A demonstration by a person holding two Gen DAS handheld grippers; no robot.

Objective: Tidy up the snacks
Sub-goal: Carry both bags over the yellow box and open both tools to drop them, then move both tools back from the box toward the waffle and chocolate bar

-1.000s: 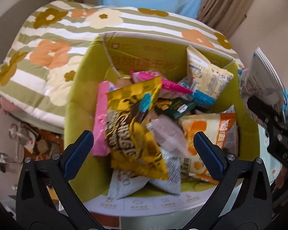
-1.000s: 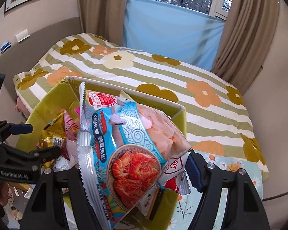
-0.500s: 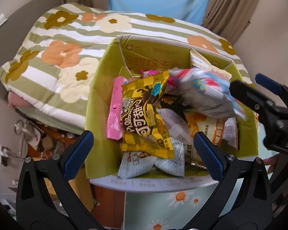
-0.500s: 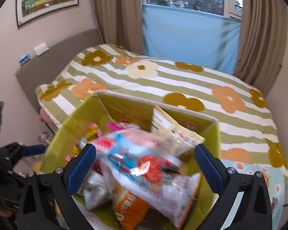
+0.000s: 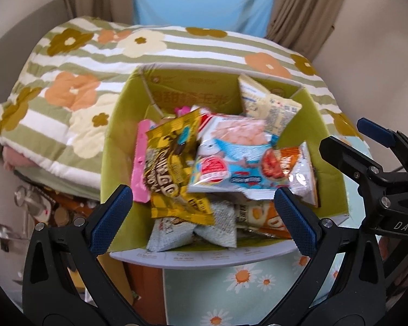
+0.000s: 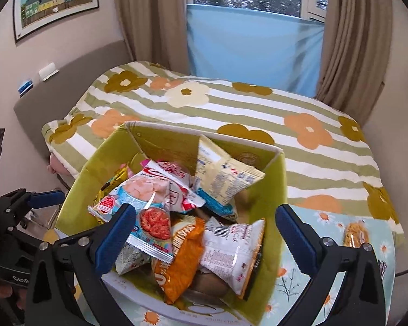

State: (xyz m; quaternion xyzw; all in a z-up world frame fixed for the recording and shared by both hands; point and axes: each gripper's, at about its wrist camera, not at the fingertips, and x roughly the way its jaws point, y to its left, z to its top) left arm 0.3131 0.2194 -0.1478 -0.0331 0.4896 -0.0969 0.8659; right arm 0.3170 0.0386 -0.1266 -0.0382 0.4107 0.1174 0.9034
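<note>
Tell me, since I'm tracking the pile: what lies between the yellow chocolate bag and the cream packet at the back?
The shrimp chip bag lies between the yellow chocolate bag and the cream packet, clearest in the left wrist view.

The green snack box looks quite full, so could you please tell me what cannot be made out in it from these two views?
- Box bottom: both views, hidden under the piled packets in the green box.
- Pink packet: left wrist view, mostly covered by the yellow packet.
- Orange packet: right wrist view, its print partly hidden by the shrimp chip bag.
- Print on the shrimp chip bag: left wrist view, blurred.
- Snack on the floral cloth: right wrist view, partly behind the right tongs.
</note>
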